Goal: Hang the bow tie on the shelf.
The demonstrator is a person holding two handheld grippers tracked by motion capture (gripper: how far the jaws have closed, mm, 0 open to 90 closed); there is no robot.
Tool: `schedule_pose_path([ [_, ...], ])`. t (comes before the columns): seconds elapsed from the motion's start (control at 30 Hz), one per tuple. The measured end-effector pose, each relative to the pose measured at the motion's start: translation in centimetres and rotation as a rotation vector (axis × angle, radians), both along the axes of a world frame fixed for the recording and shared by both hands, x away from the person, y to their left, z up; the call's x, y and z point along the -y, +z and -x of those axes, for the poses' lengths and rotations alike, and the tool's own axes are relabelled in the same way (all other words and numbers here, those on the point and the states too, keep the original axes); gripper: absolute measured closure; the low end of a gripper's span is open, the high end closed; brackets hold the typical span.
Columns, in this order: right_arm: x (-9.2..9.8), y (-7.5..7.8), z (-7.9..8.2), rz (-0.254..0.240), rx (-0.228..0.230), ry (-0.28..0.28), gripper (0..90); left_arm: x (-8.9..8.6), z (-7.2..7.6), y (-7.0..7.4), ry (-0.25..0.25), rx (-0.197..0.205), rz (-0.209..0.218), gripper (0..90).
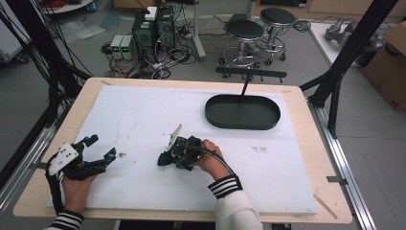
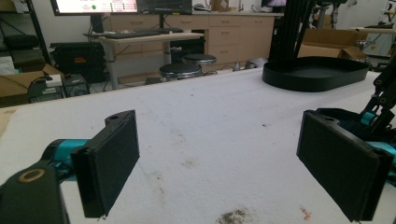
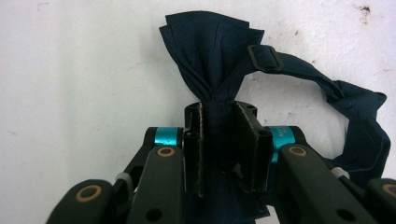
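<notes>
A dark navy bow tie (image 3: pixel 210 51) lies on the white mat (image 1: pixel 143 115), its pleated wing fanning out beyond the jaws. Its strap with a small buckle (image 3: pixel 264 57) loops off to the right. My right gripper (image 3: pixel 219 112) is shut on the tie's pinched middle, both pads pressing the cloth. From above, that gripper (image 1: pixel 178 152) sits near the middle of the mat with the tie (image 1: pixel 165 159) at its tip. My left gripper (image 1: pixel 101 146) rests at the mat's left edge, open, with nothing between its pads (image 2: pixel 112 158).
A black oval tray (image 1: pixel 242 112) stands at the back right of the mat, with a black stand and crossbar (image 1: pixel 251 73) rising behind it. The tray (image 2: pixel 317 74) also appears far ahead in the left gripper view. Stools and computers are on the floor beyond the table.
</notes>
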State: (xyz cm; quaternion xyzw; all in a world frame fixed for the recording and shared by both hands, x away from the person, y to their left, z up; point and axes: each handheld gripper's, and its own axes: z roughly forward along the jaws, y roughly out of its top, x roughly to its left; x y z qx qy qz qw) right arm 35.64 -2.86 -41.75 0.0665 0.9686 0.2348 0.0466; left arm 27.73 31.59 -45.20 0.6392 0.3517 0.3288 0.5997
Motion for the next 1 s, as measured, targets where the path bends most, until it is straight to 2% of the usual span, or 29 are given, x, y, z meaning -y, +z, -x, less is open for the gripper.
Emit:
schedule_pose_path([
  [0.17, -0.1, 0.1, 0.2, 0.010, 0.022, -0.001, 74.5, 0.0, 0.0, 0.0, -0.001, 0.000, 0.000, 13.4],
  [0.43, 0.1, 0.8, 0.1, -0.033, 0.052, -0.020, 74.7, 0.0, 0.0, 0.0, -0.002, 0.001, 0.002, 13.4],
  [0.5, 0.4, 1.2, 0.1, -0.059, 0.082, -0.037, 74.7, 0.0, 0.0, 0.0, -0.001, 0.001, 0.001, 13.4],
  [0.73, 1.1, 2.3, 0.1, -0.131, 0.141, -0.080, 74.7, 0.0, 0.0, 0.0, 0.000, 0.002, -0.004, 13.4],
  [0.8, 1.2, 2.4, 0.0, -0.146, 0.146, -0.087, 74.7, 0.0, 0.0, 0.0, 0.000, 0.002, -0.004, 13.4],
  [0.87, 1.6, 2.9, 0.0, -0.181, 0.182, -0.108, 74.7, 0.0, 0.0, 0.0, 0.000, 0.003, -0.005, 13.4],
  [1.0, 2.2, 3.6, 0.0, -0.222, 0.219, -0.140, 74.7, 0.0, 0.0, 0.0, 0.000, 0.003, -0.003, 13.4],
])
